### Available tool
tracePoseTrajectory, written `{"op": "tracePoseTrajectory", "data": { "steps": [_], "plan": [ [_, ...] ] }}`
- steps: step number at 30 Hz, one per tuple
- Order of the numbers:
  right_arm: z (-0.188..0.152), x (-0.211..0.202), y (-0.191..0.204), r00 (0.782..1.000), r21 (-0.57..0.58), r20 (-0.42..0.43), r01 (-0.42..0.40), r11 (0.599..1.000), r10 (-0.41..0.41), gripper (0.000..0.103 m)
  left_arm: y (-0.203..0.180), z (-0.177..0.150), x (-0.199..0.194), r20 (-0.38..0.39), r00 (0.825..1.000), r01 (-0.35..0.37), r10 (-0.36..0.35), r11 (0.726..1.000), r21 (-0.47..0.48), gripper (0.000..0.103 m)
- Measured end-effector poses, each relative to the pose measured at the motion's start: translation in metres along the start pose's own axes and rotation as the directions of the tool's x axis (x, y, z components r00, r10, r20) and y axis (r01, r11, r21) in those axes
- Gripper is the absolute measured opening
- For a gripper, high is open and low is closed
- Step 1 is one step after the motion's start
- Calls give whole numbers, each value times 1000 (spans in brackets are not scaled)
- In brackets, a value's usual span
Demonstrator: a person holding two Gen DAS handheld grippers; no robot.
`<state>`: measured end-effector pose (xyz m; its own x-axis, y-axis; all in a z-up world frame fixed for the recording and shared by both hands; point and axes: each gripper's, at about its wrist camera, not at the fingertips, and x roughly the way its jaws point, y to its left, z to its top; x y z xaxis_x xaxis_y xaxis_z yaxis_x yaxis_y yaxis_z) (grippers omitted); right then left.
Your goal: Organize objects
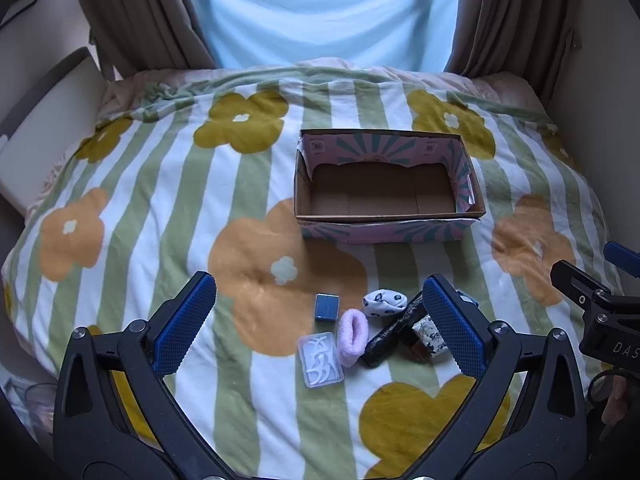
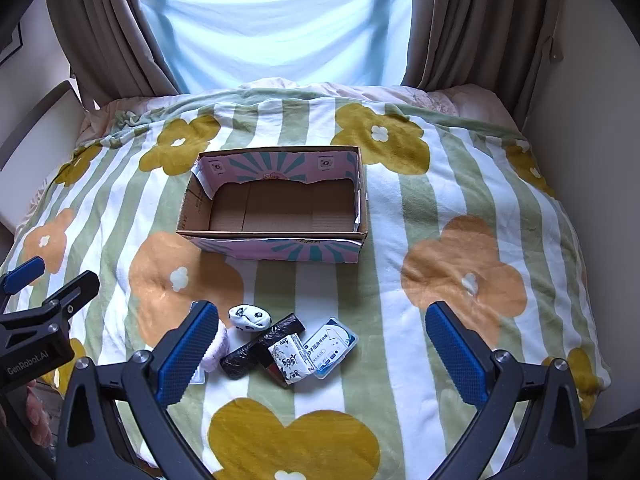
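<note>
Both grippers hang above the flowered blanket (image 1: pixel 160 208) with their jaws spread wide and nothing between them: the left gripper (image 1: pixel 320 324) and the right gripper (image 2: pixel 322 344) each look down on the same small heap of things near the front of the bed. The empty cardboard box (image 1: pixel 478 200) sits farther away, straight beyond the heap, open side up. In the left view a small blue box (image 1: pixel 327 307), a clear plastic case (image 1: pixel 320 360) and a pink fuzzy band (image 1: pixel 352 336) lie almost centred between the left jaws, so the left gripper seems the nearer one for these. The pink band runs roughly front to back, in line with the gripper's look, so the jaws could close across its narrow width. The white patterned roll (image 2: pixel 249 318), the black bag roll (image 2: pixel 248 356), which lies slanted, a printed packet (image 2: pixel 290 358) and a blue-labelled case (image 2: pixel 332 348) lie left of centre in the right view, closer to the right gripper's left finger. Every item would have to travel forward and away to reach the box.
</note>
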<state>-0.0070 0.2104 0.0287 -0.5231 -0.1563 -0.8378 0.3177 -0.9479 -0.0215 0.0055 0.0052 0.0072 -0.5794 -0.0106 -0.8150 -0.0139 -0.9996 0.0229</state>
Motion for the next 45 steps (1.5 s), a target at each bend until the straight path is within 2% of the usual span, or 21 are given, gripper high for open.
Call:
{"op": "tracePoseTrajectory", "data": {
  "steps": [45],
  "plan": [
    [4, -10, 3, 997, -69, 39, -57, 996, 60, 103, 1, -5, -4, -6, 999, 36, -36, 999, -12, 102]
  ]
}}
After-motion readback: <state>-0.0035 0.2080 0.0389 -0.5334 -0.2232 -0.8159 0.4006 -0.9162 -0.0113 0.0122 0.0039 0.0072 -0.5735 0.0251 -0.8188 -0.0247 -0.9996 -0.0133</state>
